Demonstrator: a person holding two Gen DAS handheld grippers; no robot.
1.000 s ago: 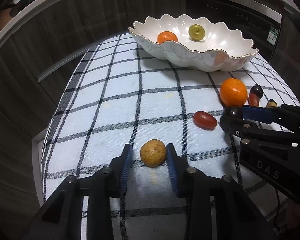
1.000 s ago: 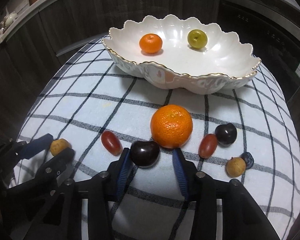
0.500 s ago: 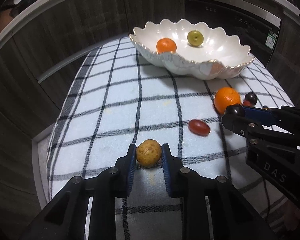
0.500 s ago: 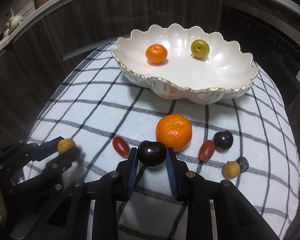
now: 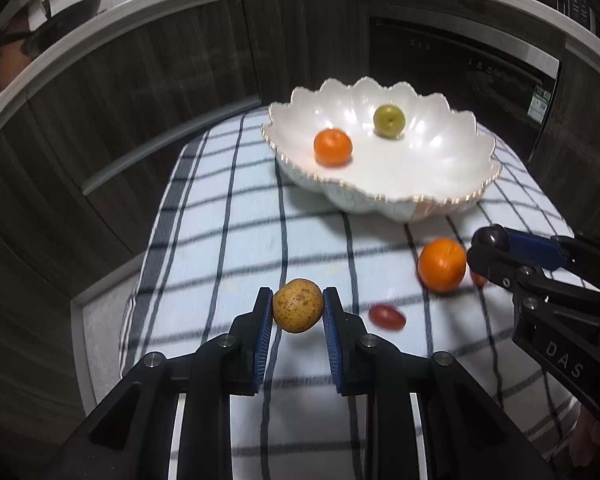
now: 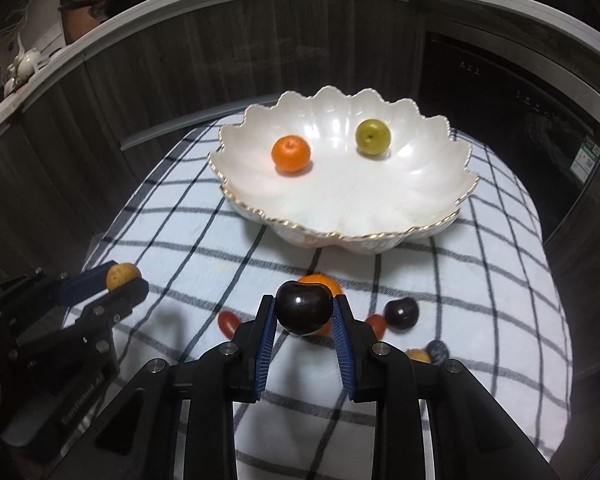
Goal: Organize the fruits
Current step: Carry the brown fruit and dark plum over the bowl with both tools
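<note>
**Both grippers clamped on fruit above the cloth**

The left gripper (image 5: 297,312) clamps a speckled tan fruit (image 5: 297,311); the right gripper (image 6: 303,314), lettered "DAS" on its side, clamps a dark cherry (image 6: 303,312). Beyond them lies bare checked cloth (image 5: 228,216). Farther off, the scalloped white bowl (image 6: 420,216) holds a small orange (image 6: 291,153) and a green fruit (image 6: 373,137), with open room around them.

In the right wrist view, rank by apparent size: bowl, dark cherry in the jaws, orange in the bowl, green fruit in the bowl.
1. Bowl
2. Dark cherry, though it is nearest the camera, so this is unsure
3. Orange and green fruit look about alike
</note>
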